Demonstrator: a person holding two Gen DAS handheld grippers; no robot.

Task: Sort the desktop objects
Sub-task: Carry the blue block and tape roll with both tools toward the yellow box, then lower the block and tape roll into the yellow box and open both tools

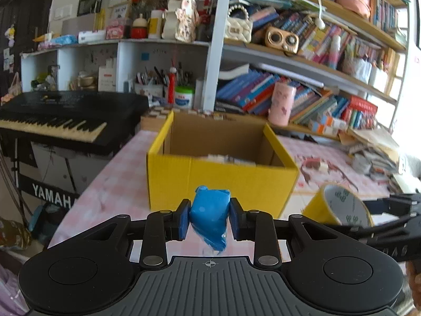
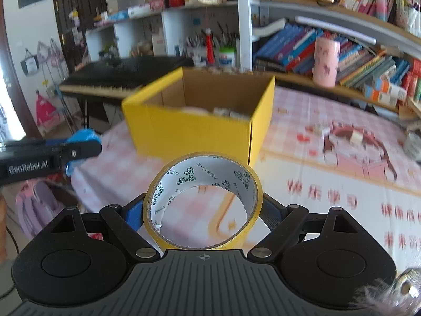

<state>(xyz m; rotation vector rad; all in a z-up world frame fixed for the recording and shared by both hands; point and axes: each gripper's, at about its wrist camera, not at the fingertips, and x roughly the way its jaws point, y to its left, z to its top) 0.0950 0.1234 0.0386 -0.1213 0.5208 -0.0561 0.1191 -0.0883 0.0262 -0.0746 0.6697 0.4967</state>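
Left claw (image 1: 209, 219) of mine pinches a soft blue plastic packet (image 1: 210, 217); my right claw (image 2: 202, 214) squeezes a round yellow tape roll (image 2: 202, 202), both near the open yellow cardboard box (image 1: 221, 173).

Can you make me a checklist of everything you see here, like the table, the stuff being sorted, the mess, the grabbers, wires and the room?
Surface: table under a pink checked cloth.
Job's things: blue packet; yellow tape roll; open yellow box with a few items inside.
Clutter: small bits on the cloth at right.
Grippers: left gripper shut on the blue packet; right gripper clamps the tape roll.
Cables: nothing seen.
Surroundings: black keyboard, crowded bookshelves, pink cup.
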